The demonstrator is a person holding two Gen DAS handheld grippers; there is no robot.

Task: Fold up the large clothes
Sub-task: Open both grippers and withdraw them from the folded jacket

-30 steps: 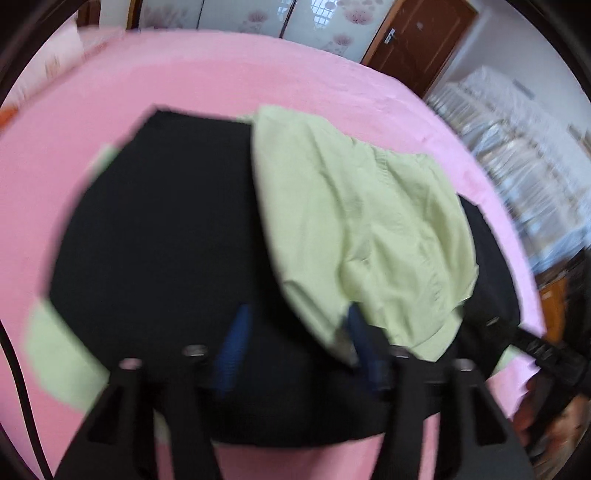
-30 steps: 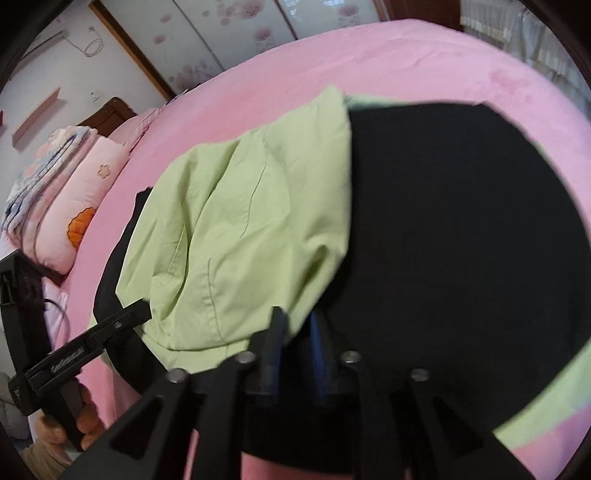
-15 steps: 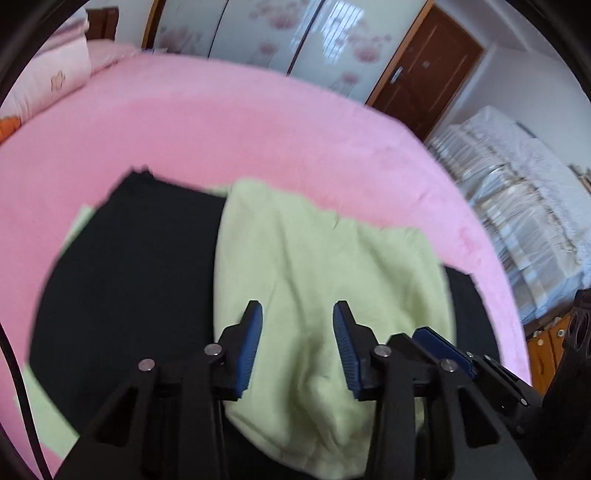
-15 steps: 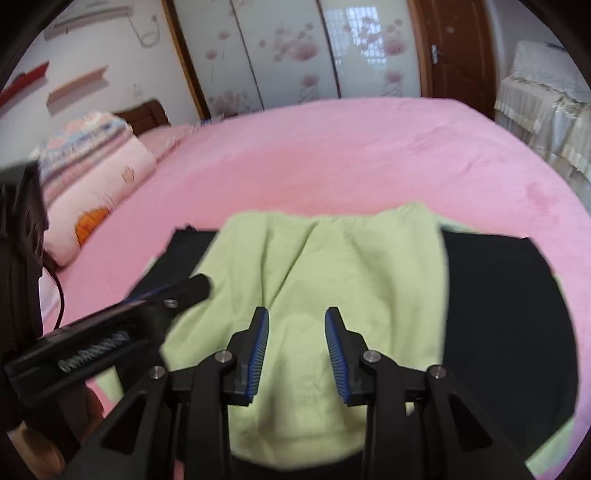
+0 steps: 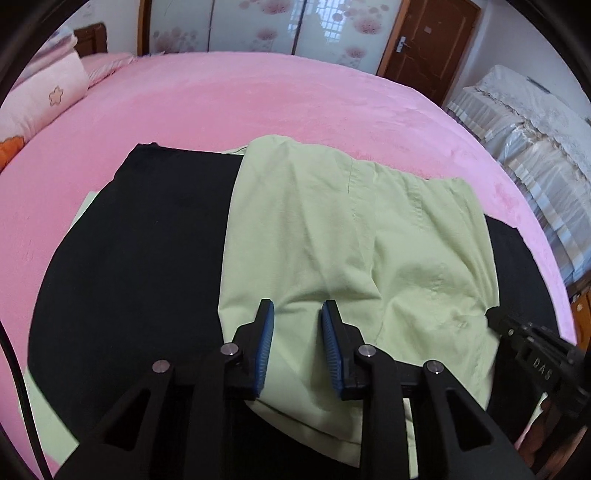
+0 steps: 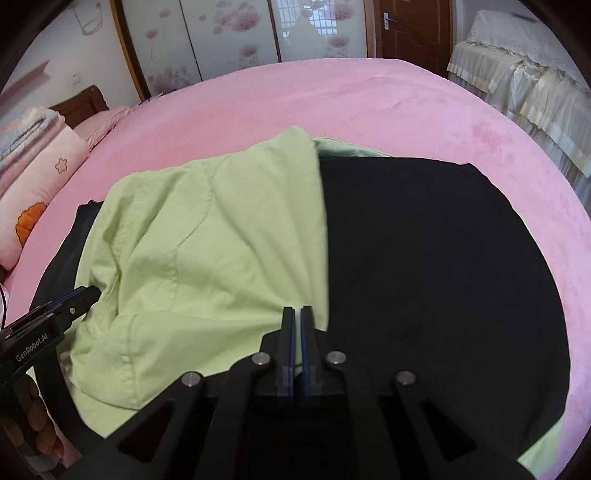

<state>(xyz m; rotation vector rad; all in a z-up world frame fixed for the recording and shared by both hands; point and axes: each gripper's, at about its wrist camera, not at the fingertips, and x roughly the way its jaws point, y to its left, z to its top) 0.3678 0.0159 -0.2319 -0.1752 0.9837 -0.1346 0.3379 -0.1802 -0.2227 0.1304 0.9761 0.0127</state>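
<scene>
A pale green garment (image 5: pixel 332 240) lies bunched on a flat black cloth (image 5: pixel 140 258) on the pink bed (image 5: pixel 258 99). My left gripper (image 5: pixel 296 310) hovers over the garment's near edge. Its blue pads (image 5: pixel 266 347) are closing, with green fabric lying between them and a gap still showing. In the right wrist view the same garment (image 6: pixel 207 240) covers the left part of the black cloth (image 6: pixel 443 277). My right gripper (image 6: pixel 297 312) is shut on the garment's near right corner, and creases run into its tips. The left gripper (image 6: pixel 83 297) touches the garment's left edge there.
Pink pillows and folded quilts (image 6: pixel 33 184) are stacked at the bed's left. Flowered sliding doors (image 5: pixel 258 26) and a brown door (image 5: pixel 432 40) stand behind. Covered furniture (image 5: pixel 535 140) lines the right side. A person's hand (image 6: pixel 37 424) holds the left gripper. Green edges (image 6: pixel 543 443) show under the black cloth.
Both cameras pulled back from the cloth and then settled lower. The right jaws went from apart to shut on the garment's corner. The left jaws narrowed over the green fabric.
</scene>
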